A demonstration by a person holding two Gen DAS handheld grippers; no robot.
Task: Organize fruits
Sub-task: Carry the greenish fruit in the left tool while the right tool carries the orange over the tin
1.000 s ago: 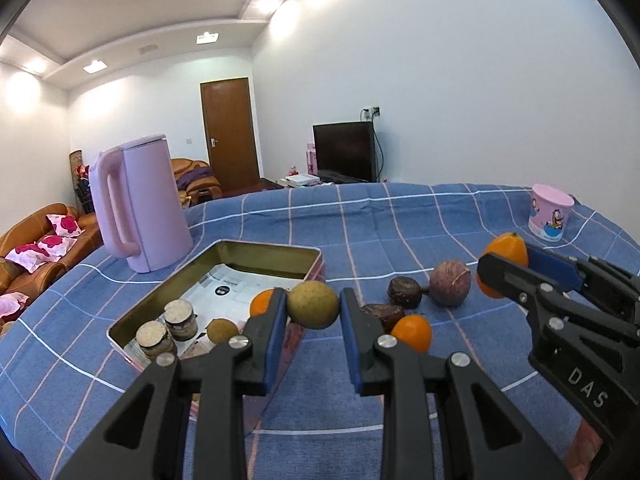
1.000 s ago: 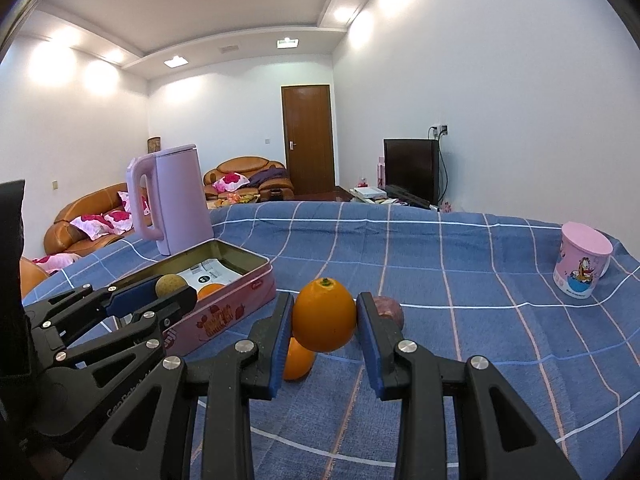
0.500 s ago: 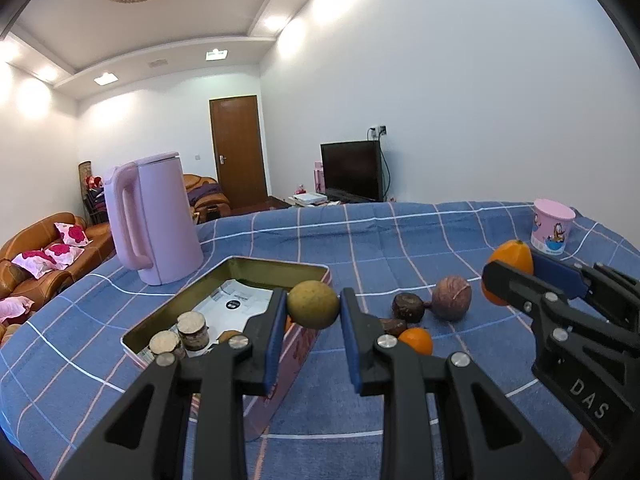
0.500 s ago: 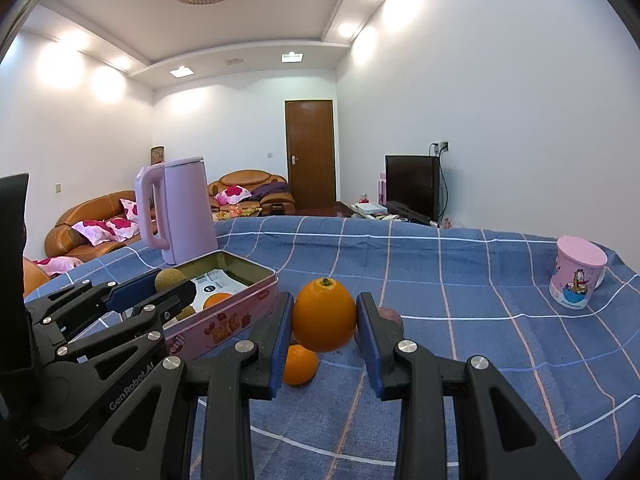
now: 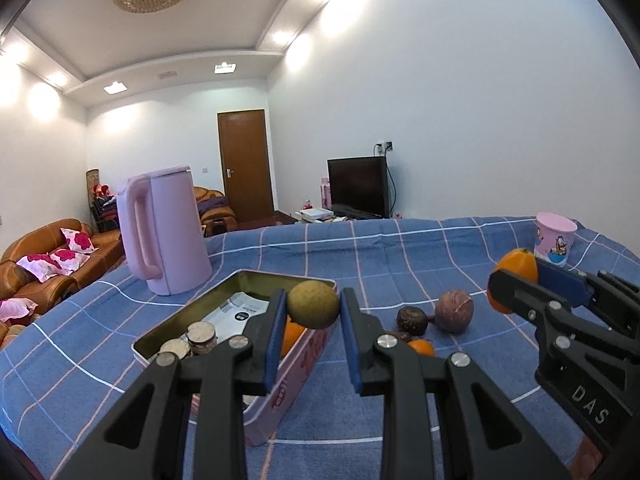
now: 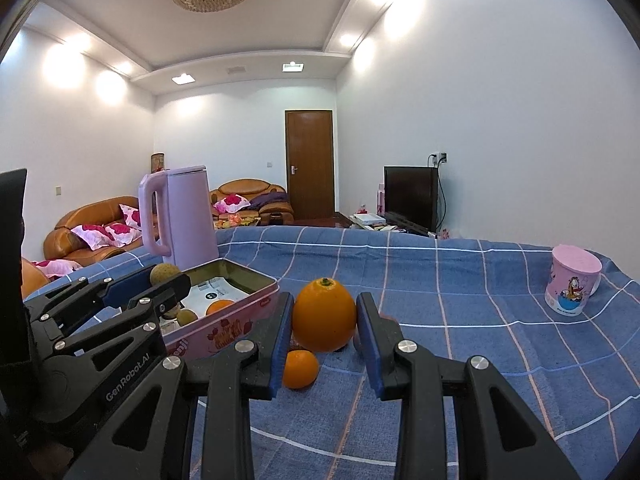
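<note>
My left gripper (image 5: 313,312) is shut on a yellow-green round fruit (image 5: 313,305), held above the near end of the pink tin (image 5: 298,380). In the tin lie an orange fruit (image 5: 291,337) and small round jars (image 5: 200,334). My right gripper (image 6: 323,320) is shut on a large orange (image 6: 324,315), held over the blue checked cloth to the right of the tin (image 6: 224,326). A small orange (image 6: 300,369) sits on the cloth under it. Two dark brown fruits (image 5: 412,320) and a reddish-brown fruit (image 5: 454,311) rest between the grippers.
A pink kettle (image 5: 164,232) stands behind the tin at the left. A pink cartoon cup (image 6: 572,280) is at the table's far right. Bare blue checked cloth (image 6: 460,344) stretches between the fruits and the cup. Sofas, a door and a television are beyond the table.
Both views have tilted upward a little, so the table sits lower in the frame. Each gripper keeps its fruit and has hardly shifted.
</note>
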